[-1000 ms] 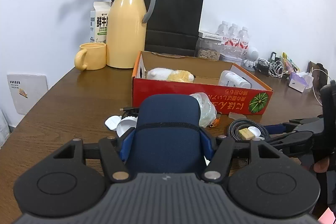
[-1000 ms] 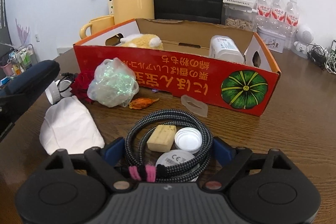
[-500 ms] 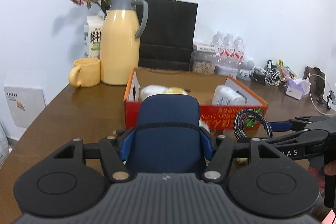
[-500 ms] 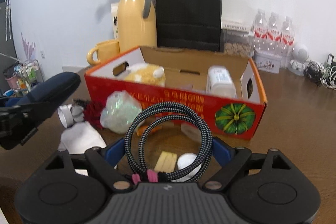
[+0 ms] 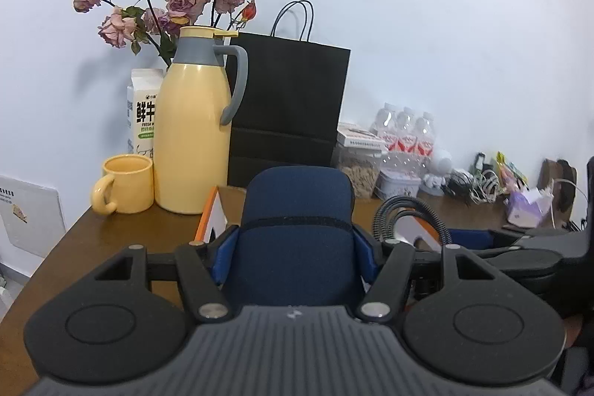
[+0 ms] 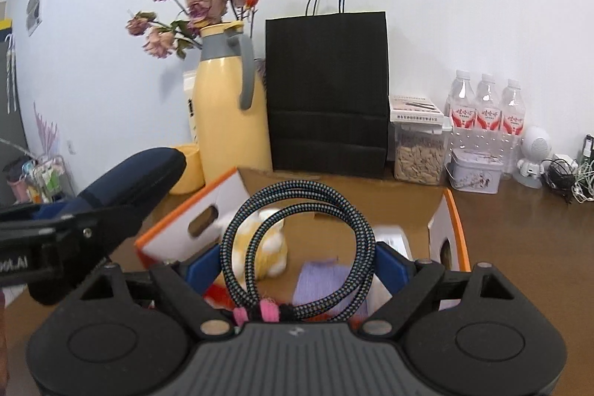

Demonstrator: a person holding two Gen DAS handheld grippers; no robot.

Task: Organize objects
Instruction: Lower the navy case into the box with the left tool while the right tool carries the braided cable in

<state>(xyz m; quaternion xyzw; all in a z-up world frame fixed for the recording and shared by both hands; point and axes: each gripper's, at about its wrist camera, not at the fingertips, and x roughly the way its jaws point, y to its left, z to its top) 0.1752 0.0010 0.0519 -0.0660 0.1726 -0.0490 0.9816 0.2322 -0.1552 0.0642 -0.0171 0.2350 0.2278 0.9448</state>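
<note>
My left gripper is shut on a dark blue case, which fills the middle of the left wrist view and shows at the left of the right wrist view as the dark blue case. My right gripper is shut on a coiled braided cable with pink ties, held upright above the open red cardboard box. The cable also peeks out beside the case in the left wrist view. Inside the box lie a yellow plush toy, a purple cloth and a white container.
At the back of the brown table stand a yellow thermos, yellow mug, milk carton, dried roses, black paper bag, snack jar, water bottles, a tin and tangled cables.
Both grippers rose off the table and moved toward the box. The cable was lifted from the tabletop and now hangs over the open box; the loose items on the table dropped out of view.
</note>
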